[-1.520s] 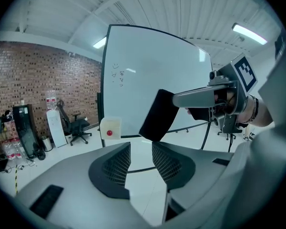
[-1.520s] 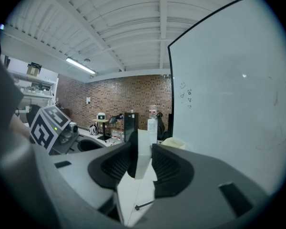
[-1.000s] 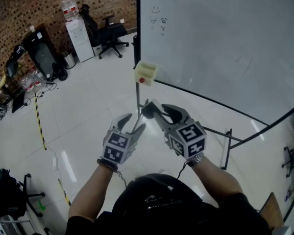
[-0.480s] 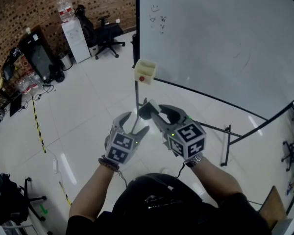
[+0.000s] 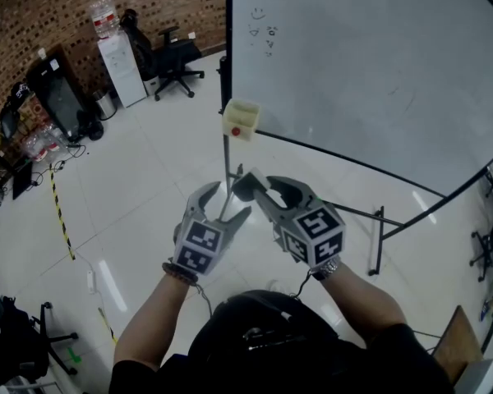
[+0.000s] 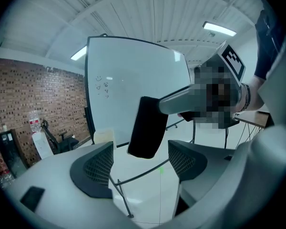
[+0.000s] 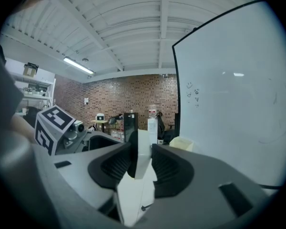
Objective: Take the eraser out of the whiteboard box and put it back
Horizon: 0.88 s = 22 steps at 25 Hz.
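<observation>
The right gripper [image 7: 142,157] is clamped on the eraser [image 6: 148,127] and holds it in the air. The eraser is out of the cream box [image 5: 241,120], which sits at the lower left corner of the whiteboard [image 5: 370,64], and clear of it. The left gripper [image 5: 224,201] is just beside the right one; its jaws have just been opening and stand wide apart, with the eraser's dark felt face just ahead of the gap, touching neither pad.

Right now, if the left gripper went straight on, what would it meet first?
Probably the black rectangular eraser clamped in the right gripper, just ahead of the left gripper, whose jaws have just been opening with nothing pressed between them; depth is unclear.
</observation>
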Available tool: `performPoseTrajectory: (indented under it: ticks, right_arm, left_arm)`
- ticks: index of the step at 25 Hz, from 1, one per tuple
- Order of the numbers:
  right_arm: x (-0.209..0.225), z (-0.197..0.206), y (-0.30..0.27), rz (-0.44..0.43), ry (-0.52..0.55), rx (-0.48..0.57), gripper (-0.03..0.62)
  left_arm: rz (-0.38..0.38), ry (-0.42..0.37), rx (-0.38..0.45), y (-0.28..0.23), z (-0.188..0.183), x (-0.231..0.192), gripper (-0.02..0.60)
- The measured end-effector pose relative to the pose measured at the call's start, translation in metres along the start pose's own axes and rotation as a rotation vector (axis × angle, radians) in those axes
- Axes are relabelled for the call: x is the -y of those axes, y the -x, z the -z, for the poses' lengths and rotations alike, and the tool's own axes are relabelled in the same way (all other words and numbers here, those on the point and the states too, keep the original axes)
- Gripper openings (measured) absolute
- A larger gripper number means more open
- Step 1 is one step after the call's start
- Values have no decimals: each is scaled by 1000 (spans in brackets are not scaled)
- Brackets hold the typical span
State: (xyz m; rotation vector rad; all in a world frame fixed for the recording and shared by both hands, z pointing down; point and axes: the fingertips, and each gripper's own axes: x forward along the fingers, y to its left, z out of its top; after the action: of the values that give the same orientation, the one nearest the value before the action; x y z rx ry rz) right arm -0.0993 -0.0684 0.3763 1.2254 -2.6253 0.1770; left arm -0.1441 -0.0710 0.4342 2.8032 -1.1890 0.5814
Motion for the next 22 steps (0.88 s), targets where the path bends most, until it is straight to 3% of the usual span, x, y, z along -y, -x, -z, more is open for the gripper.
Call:
performPoseTrajectory:
  ticks: [22]
  right_arm:
    - [-11, 2, -3, -3, 0, -39, 163]
  left_arm:
    - [43, -59, -108, -18, 0, 11, 354]
